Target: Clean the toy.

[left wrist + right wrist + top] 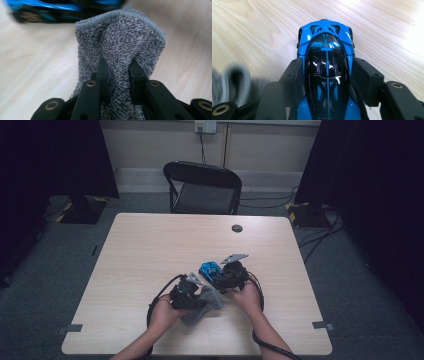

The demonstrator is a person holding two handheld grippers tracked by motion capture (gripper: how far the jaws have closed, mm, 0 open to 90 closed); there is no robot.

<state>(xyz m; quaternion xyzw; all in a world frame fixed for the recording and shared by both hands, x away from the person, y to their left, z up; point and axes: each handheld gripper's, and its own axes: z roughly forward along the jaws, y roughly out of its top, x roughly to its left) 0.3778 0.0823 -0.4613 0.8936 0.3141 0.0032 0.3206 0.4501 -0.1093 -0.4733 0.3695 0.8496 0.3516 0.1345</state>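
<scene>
Toy car (326, 72), blue and black, sits mid-frame on the tabletop (150, 250), clamped in the right gripper (327, 75) fingers. Left gripper (119, 75) fingers pinch a grey cloth (120, 45) just beside it; wiping likely follows, needing cloth-to-car contact.

No text, label, brand, number or sign can be read on anything here.

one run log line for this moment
left tongs: shut on grey cloth | right tongs: shut on blue toy car | cloth beside car
</scene>
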